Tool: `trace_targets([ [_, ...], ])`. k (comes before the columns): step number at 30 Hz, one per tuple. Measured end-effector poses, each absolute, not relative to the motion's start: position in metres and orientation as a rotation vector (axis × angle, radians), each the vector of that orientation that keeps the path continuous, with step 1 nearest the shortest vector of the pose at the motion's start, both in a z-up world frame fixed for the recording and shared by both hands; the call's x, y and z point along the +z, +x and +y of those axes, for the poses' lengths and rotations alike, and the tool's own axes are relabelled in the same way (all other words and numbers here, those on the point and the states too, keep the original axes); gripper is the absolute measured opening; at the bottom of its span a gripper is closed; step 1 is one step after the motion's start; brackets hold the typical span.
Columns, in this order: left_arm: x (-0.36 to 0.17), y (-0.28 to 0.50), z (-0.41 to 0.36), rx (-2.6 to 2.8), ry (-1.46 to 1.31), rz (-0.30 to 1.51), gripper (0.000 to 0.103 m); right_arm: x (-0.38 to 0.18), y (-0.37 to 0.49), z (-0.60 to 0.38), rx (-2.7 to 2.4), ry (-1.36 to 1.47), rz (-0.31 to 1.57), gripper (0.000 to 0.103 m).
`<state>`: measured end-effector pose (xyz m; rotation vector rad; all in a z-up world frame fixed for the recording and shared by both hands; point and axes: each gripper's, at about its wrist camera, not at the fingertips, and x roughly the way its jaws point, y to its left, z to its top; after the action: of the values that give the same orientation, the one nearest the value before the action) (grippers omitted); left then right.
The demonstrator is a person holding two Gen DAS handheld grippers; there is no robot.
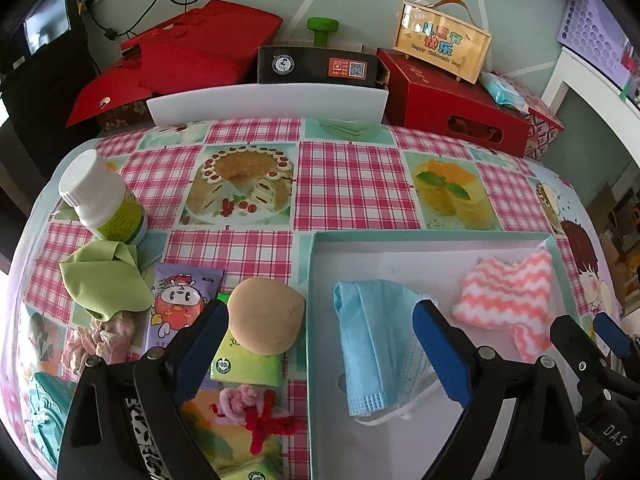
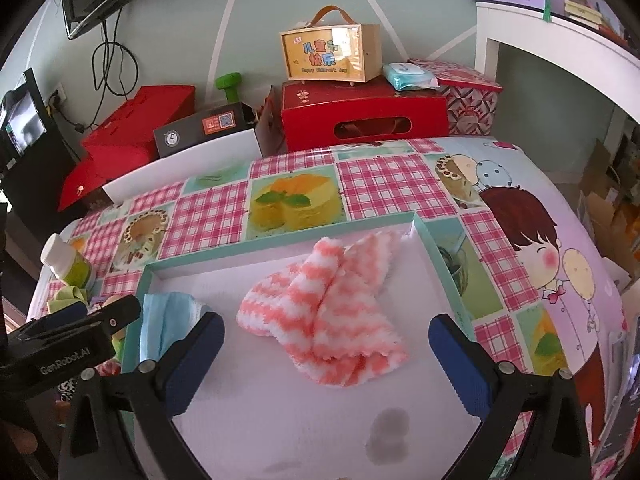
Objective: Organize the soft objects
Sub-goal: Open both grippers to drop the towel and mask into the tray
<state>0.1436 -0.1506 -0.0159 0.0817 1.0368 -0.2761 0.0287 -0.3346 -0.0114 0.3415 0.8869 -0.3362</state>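
Note:
A teal-rimmed shallow box (image 1: 432, 236) (image 2: 280, 242) lies on the table. Inside it rest a blue face mask (image 1: 372, 344) (image 2: 164, 320) and a pink-and-white striped cloth (image 1: 508, 296) (image 2: 332, 316). My left gripper (image 1: 320, 340) stands open over the box's left rim, the mask loose beside its right finger. My right gripper (image 2: 326, 354) is open above the box, with the striped cloth lying free between its fingers. Left of the box lie a tan soft bun (image 1: 266, 316), a green cloth (image 1: 106, 280), a purple cartoon packet (image 1: 180, 304), a green tissue pack (image 1: 248, 364) and pink-red pipe-cleaner pieces (image 1: 256, 408).
A white-capped bottle (image 1: 100, 196) (image 2: 66, 260) stands at the table's left. Red boxes (image 1: 452, 108) (image 2: 364, 116), a black box (image 1: 316, 66) and a yellow gift case (image 1: 442, 40) (image 2: 330, 54) crowd the far edge. A white chair back (image 1: 268, 104) stands behind the table.

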Motion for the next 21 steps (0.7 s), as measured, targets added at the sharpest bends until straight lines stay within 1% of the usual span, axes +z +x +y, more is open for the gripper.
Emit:
trace_targets([
  [12, -0.005, 0.144, -0.143, -0.272, 0.072, 1.021, 0.094, -0.007, 0.025, -0.338, -0.340, 0.343, 0.860, 0.103],
  [21, 0.021, 0.144, -0.121, -0.271, 0.049, 0.980, 0.094, 0.000, 0.023, -0.339, -0.321, 0.378, 0.814, 0.103],
])
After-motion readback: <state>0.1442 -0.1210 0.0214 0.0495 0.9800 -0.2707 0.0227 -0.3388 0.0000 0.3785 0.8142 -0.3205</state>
